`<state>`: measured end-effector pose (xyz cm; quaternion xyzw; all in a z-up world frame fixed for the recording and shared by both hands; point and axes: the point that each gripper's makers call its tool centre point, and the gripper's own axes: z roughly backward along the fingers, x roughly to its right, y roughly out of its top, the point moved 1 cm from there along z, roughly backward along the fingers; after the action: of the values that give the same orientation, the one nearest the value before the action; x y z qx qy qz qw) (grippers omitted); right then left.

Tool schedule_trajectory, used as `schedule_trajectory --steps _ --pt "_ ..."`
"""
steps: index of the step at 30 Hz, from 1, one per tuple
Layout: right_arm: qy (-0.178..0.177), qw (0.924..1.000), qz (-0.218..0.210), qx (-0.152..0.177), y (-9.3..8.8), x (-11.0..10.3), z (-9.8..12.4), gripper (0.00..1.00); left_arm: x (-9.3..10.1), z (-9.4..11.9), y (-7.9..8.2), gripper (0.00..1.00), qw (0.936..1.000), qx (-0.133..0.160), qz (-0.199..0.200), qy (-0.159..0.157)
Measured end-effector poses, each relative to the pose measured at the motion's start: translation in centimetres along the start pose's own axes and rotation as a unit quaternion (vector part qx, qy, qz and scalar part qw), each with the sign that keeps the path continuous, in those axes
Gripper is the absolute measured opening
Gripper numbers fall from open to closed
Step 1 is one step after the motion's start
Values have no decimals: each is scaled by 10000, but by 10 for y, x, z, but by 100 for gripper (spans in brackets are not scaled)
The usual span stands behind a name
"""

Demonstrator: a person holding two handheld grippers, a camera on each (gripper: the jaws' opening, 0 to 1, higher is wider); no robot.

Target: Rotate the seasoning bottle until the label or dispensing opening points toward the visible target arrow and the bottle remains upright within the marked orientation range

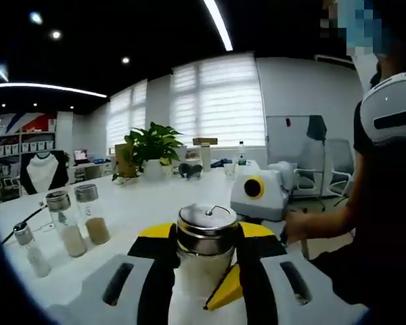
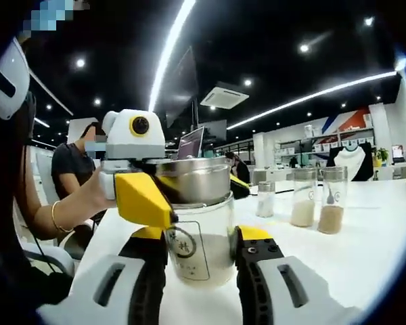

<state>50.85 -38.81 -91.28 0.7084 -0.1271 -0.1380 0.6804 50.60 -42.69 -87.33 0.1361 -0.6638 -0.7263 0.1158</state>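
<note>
In the left gripper view, the left gripper [image 1: 206,271] is clamping its jaws around the metal lid [image 1: 207,228] of the seasoning bottle [image 1: 204,261], which is standing upright on the white table [image 1: 149,196]. In the right gripper view, the right gripper [image 2: 201,261] is closing on the glass body of the same bottle [image 2: 199,244], label [image 2: 186,252] facing the camera. The left gripper [image 2: 149,186] is entering at ten o'clock, pinching the lid [image 2: 193,177]. Three other glass shakers [image 1: 64,227] are standing at nine o'clock of the bottle in the left gripper view, and a potted plant [image 1: 151,149] is sitting at eleven o'clock.
</note>
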Motion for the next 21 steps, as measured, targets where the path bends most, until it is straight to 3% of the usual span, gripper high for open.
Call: schedule_trajectory --steps 5,11,16,21 --pt "-397 9988 278 -10 0 6 1 34 -5 -1 -1 36 9999 28 93 115" --pt "-927 9955 187 48 -2 16 3 33 -10 -6 -2 36 9989 45 159 448" --pt "-1389 9900 263 -17 -3 25 3 33 -17 -13 -6 37 9958 -141 91 903" --pt "-1830 9821 431 103 5 33 5 33 -21 -15 -2 38 9901 38 401 1347"
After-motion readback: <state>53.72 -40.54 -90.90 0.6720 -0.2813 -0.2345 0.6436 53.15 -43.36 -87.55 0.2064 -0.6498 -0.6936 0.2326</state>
